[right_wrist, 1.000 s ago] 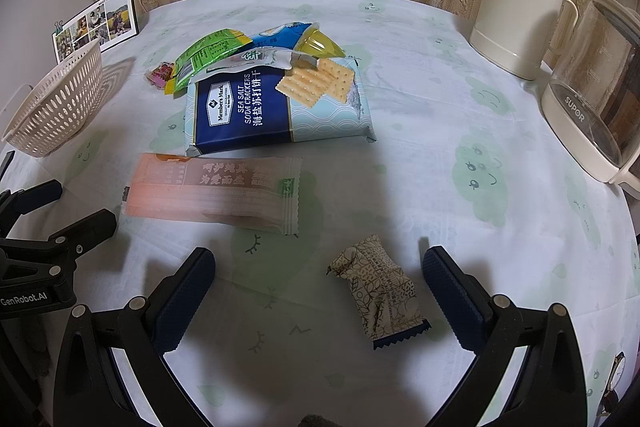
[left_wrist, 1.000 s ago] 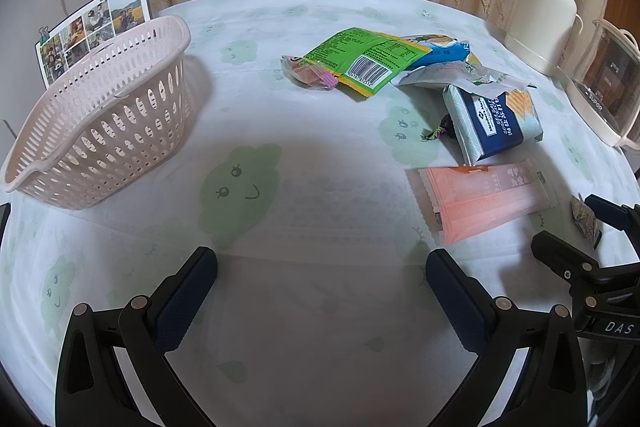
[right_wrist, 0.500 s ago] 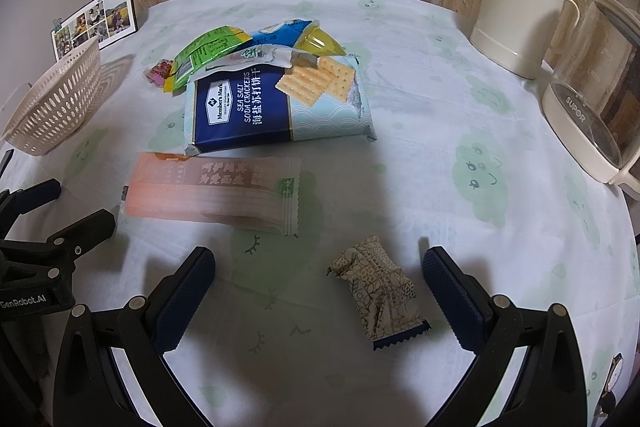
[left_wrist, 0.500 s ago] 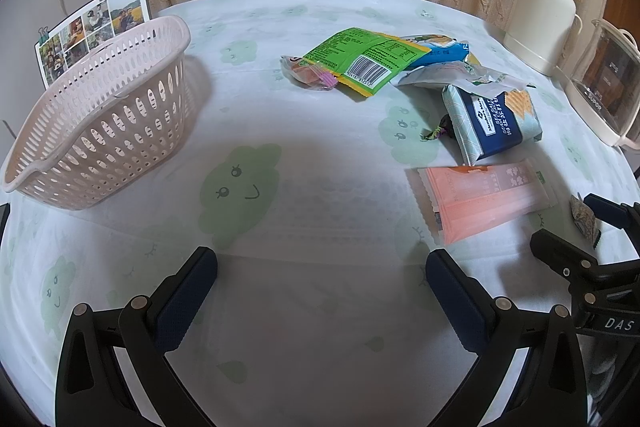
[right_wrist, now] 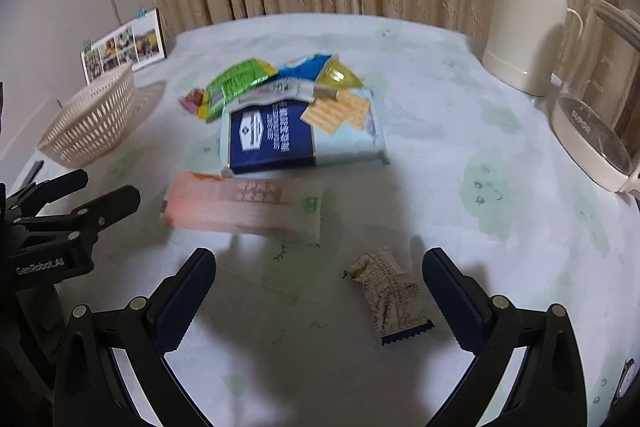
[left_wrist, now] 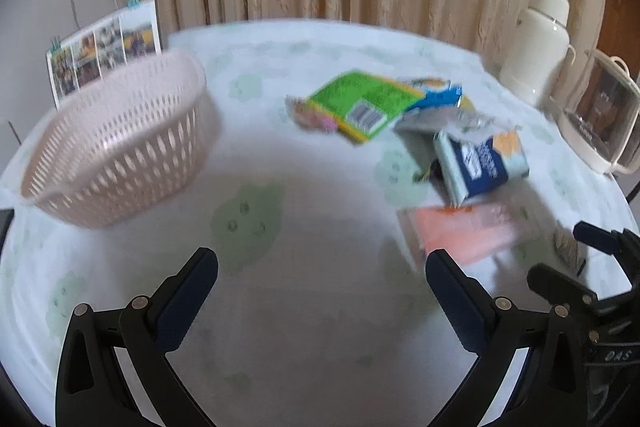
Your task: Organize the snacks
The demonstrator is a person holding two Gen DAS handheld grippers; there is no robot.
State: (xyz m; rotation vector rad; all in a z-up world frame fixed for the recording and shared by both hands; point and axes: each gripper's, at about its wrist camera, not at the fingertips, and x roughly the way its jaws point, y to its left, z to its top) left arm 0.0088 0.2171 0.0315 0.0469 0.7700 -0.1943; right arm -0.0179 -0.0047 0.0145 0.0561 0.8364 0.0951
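Note:
Snacks lie on a round table with a pale cloth. A pink perforated basket (left_wrist: 120,139) (right_wrist: 94,117) stands empty at the left. A blue soda cracker pack (right_wrist: 298,131) (left_wrist: 482,163), a green packet (left_wrist: 360,99) (right_wrist: 236,83) and an orange wafer pack (right_wrist: 244,207) (left_wrist: 464,233) lie in the middle. A small brown patterned candy packet (right_wrist: 388,301) rests just ahead of my right gripper (right_wrist: 320,267), which is open and empty. My left gripper (left_wrist: 322,267) hovers open over bare cloth, with the wafer pack beyond its right finger.
A cream thermos (right_wrist: 524,15) (left_wrist: 536,43) and a glass kettle (right_wrist: 596,115) (left_wrist: 604,123) stand at the right edge. A photo card (left_wrist: 104,47) (right_wrist: 124,45) leans behind the basket. Curtains hang behind the table.
Both cameras have tilted up and the views are now blurred by motion. The snacks and basket have not moved on the table, and both grippers remain open.

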